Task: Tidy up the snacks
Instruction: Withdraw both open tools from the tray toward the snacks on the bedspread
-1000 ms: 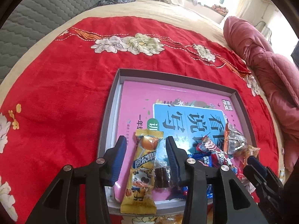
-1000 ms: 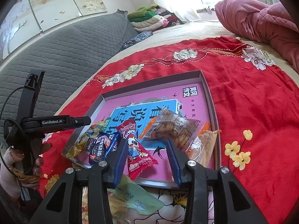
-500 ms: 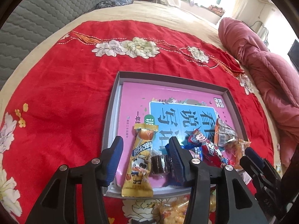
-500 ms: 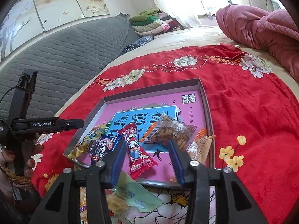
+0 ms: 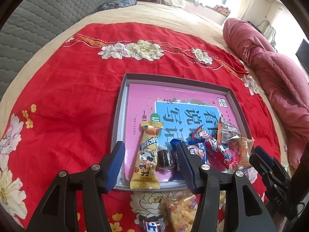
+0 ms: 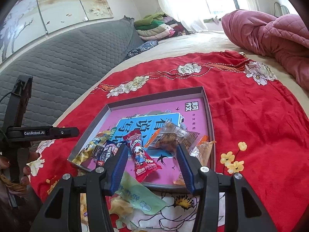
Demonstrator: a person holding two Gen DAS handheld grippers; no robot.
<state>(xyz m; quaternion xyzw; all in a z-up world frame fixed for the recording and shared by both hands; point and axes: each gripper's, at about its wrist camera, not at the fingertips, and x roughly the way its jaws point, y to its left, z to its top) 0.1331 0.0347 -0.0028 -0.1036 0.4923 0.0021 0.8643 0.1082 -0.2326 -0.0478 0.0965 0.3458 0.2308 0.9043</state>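
Observation:
A grey tray (image 5: 173,76) lined with a pink and blue book lies on a red flowered cloth. Several snack packets are bunched at its near end. My left gripper (image 5: 150,164) hovers over that end with its jaws opening. A yellow packet (image 5: 147,154) and a dark chocolate (image 5: 164,157) lie flat between the fingers, untouched by the pads. My right gripper (image 6: 152,162) is open above a red packet (image 6: 142,157) that rests in the tray (image 6: 154,96). A clear orange packet (image 6: 173,136) lies just beyond its right finger.
On the cloth in front of the tray lie a puffed-snack bag (image 5: 181,210), a dark bar (image 5: 152,222) and a green packet (image 6: 139,195). A pink quilt (image 6: 270,31) is heaped at the right. A grey padded headboard (image 6: 67,58) runs along the left.
The left jaws have spread wider and the left gripper has drawn back and up, leaving the yellow packet in the tray. The right jaws have also widened a little.

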